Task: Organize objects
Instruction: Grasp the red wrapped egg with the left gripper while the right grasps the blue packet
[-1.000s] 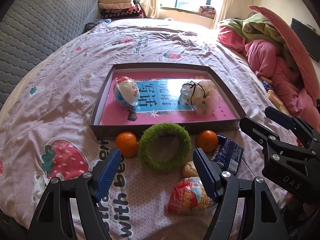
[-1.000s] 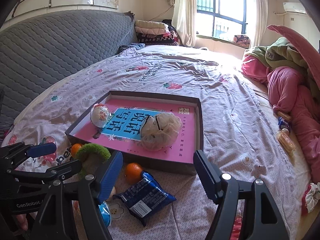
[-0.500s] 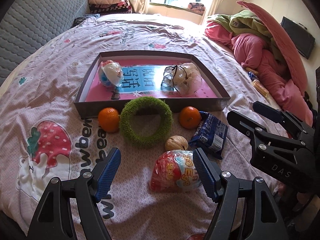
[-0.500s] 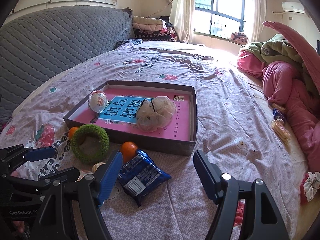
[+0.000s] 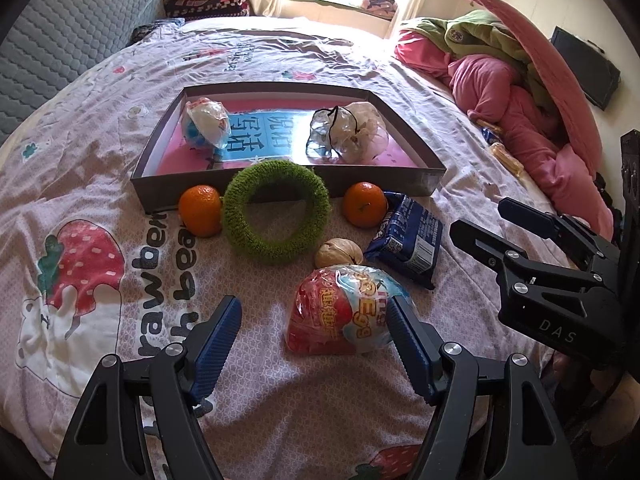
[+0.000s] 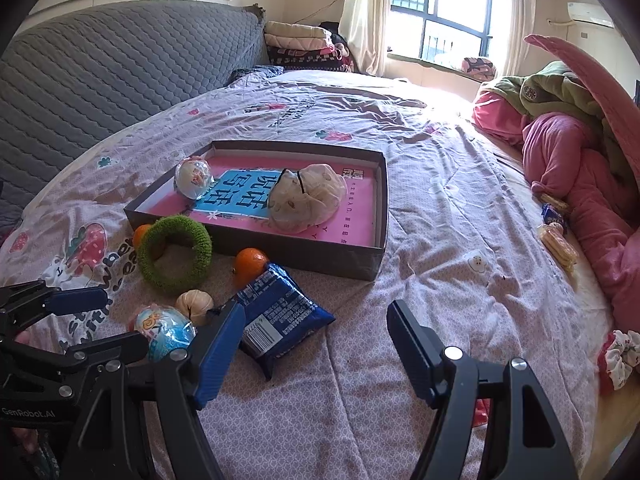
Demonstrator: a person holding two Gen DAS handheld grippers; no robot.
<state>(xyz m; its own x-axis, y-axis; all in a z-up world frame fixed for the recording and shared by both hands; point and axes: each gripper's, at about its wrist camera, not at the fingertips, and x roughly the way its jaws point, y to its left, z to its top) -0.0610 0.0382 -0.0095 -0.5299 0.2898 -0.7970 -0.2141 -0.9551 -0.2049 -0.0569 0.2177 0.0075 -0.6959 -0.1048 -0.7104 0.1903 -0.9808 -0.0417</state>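
On bedspread (image 5: pixel 120 128), just before left gripper (image 5: pixel 314 344): wrapped toy egg (image 5: pixel 344 310), near tray (image 5: pixel 288 190). Both grippers' fingers wide, empty; right gripper (image 6: pixel 316 344) above blue packet (image 6: pixel 280 318). Egg likely light, rigid; film slippery, crinkly. Grip across widest middle.

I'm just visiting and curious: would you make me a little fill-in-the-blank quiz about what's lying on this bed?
1. The number of oranges lying in front of the tray is ____.
2. The fuzzy ring leaning on the tray's front wall is coloured ____.
3. The walnut lies between the ring and the ____ snack packet.
4. The tray's floor is mostly coloured ____.

Missing words: two; green; blue; pink
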